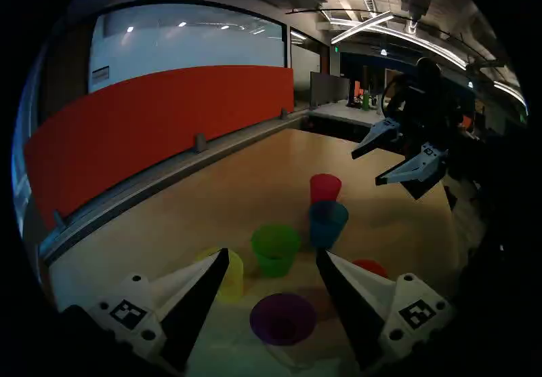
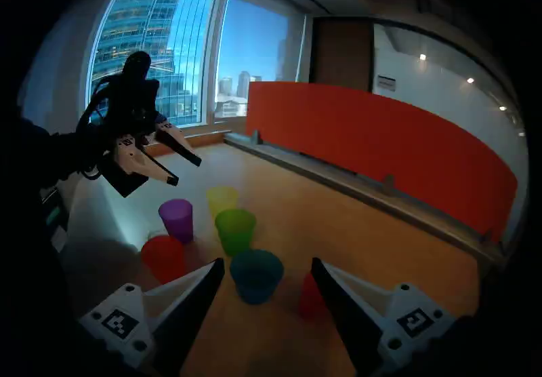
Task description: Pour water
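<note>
Your left gripper (image 1: pixel 271 268) is spread wide and holds nothing. The purple cup (image 1: pixel 282 318) stands upright in the gap, clear of both fingers. The yellow cup (image 1: pixel 232 279) is partly hidden behind one finger, and a red cup (image 1: pixel 370 266) behind the other. Just beyond, close together, stand the green cup (image 1: pixel 276 248), the teal cup (image 1: pixel 328 222), then a second red cup (image 1: pixel 325 187). You cannot tell whether any holds water. Past them the wooden table (image 1: pixel 223 194) runs bare to its far edge. An orange partition (image 1: pixel 156 119) walls one long side. Your right gripper (image 1: pixel 366 169) hovers above the far side, jaws released and empty.
</note>
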A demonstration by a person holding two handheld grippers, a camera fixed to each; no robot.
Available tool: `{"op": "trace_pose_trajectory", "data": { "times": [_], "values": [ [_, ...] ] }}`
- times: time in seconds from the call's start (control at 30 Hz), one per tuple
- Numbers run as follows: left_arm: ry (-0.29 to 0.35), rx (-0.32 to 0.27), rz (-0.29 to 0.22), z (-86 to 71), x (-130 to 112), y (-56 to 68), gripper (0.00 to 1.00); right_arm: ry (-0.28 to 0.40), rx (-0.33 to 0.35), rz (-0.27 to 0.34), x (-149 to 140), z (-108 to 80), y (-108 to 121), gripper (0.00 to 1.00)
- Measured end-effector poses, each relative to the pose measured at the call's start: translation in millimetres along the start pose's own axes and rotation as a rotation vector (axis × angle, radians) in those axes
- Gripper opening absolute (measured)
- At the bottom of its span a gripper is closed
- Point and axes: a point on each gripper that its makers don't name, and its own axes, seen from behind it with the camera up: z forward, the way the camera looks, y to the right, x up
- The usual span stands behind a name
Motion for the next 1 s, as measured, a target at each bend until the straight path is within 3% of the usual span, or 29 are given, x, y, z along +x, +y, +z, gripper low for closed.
{"op": "trace_pose_trajectory", "data": {
  "times": [1.0],
  "values": [
    [-0.204, -0.066, 0.075, 57.3, -31.5, 14.2, 0.96, -0.044, 0.049, -0.007, -33.3, 43.9, -14.4, 1.0]
  ]
}}
